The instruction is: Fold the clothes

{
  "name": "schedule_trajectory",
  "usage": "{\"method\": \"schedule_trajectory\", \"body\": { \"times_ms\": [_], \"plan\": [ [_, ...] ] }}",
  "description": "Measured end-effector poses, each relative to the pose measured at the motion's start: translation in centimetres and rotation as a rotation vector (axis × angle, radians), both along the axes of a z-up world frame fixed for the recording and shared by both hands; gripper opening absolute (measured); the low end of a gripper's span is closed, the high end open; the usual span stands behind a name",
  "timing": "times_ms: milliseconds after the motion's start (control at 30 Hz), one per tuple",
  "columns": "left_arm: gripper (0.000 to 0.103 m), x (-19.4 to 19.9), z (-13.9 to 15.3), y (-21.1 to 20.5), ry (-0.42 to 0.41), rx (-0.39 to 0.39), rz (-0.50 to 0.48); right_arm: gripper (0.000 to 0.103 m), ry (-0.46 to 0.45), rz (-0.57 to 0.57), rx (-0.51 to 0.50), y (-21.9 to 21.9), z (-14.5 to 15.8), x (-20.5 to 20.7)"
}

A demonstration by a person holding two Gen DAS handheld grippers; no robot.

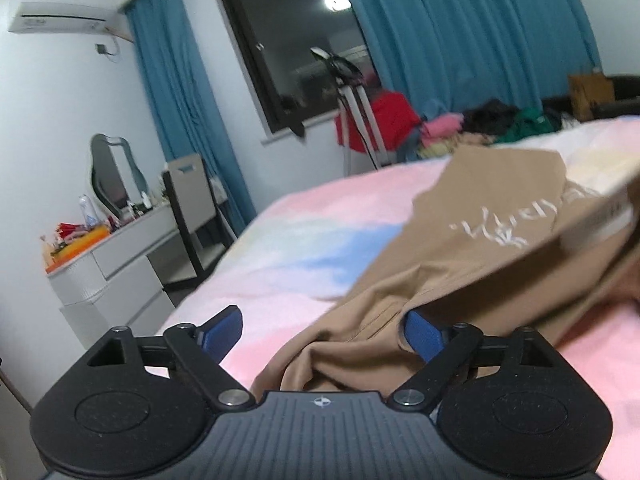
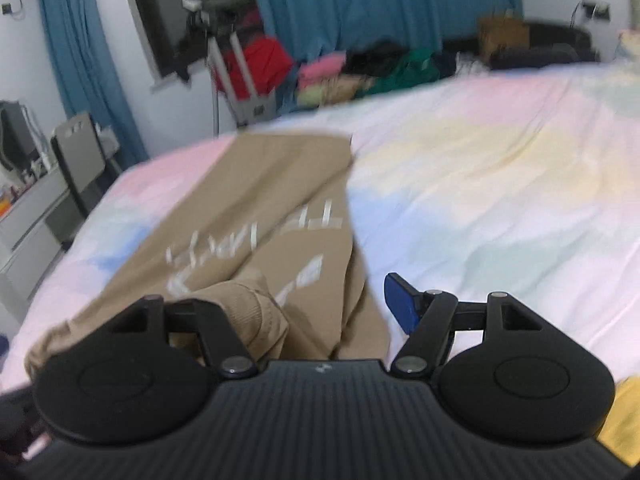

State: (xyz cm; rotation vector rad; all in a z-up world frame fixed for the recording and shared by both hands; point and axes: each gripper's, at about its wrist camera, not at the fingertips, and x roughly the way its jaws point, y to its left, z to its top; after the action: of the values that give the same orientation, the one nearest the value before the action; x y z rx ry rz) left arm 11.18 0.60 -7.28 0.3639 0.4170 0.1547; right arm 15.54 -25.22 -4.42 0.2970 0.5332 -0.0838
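Note:
A tan garment with white lettering [image 1: 480, 240] lies crumpled on the pastel bed sheet [image 1: 304, 236]. My left gripper [image 1: 324, 334] is open over its near bunched edge. The cloth lies between the blue pads, the right pad [image 1: 424, 336] is tucked under a fold, and the left pad is clear of the cloth. In the right wrist view the same garment [image 2: 260, 200] stretches away over the sheet [image 2: 500, 180]. My right gripper [image 2: 316, 308] stands open at its near end. A ribbed cuff [image 2: 252, 312] covers the left finger, while the blue right pad [image 2: 400, 304] is bare.
Left of the bed stand a grey dresser [image 1: 120, 276] with a mirror and a chair [image 1: 192, 208]. Beyond the far edge are a pile of clothes [image 2: 360, 72] and a tripod stand [image 2: 240, 76]. Something yellow [image 2: 624, 420] lies at the right gripper's lower right.

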Motion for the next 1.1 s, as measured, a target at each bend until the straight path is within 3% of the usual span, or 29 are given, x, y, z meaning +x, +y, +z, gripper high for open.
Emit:
{"method": "schedule_trajectory", "body": {
  "times_ms": [67,233,467,633,667,800,867,1000,1100],
  "plan": [
    [0.093,-0.3,-0.2,0.0,0.016,0.015,-0.028,0.068,-0.088,-0.014,-0.040,0.5,1.1,-1.0],
    [0.092,-1.0,-1.8,-2.4,0.008,0.155,-0.097,0.068,-0.280,0.021,-0.173,2.3,2.9,-3.0],
    [0.091,-2.3,-3.4,-4.9,-0.007,0.222,-0.259,0.068,-0.277,0.059,-0.205,3.1,3.2,-3.0],
    [0.091,-0.8,-5.6,-5.5,0.004,0.287,-0.237,0.068,-0.357,0.003,-0.156,2.3,4.0,-4.2],
    [0.091,-0.4,-5.7,-5.4,0.001,0.284,-0.221,0.068,-0.380,-0.006,-0.152,2.2,4.2,-4.5],
    [0.091,0.1,-3.2,-3.9,-0.059,0.098,-0.170,0.068,-0.442,-0.041,-0.170,2.0,4.6,-5.3],
    [0.093,-0.2,-2.1,-3.3,-0.099,0.024,-0.166,0.068,-0.431,-0.044,-0.176,2.0,4.5,-5.2],
    [0.093,-0.2,-2.4,-3.4,-0.141,0.080,-0.104,0.068,-0.395,-0.039,-0.183,2.1,4.1,-4.8],
    [0.093,-1.1,-1.1,-2.6,-0.216,0.035,-0.060,0.068,-0.314,-0.033,-0.218,2.4,3.3,-3.9]
  ]
}}
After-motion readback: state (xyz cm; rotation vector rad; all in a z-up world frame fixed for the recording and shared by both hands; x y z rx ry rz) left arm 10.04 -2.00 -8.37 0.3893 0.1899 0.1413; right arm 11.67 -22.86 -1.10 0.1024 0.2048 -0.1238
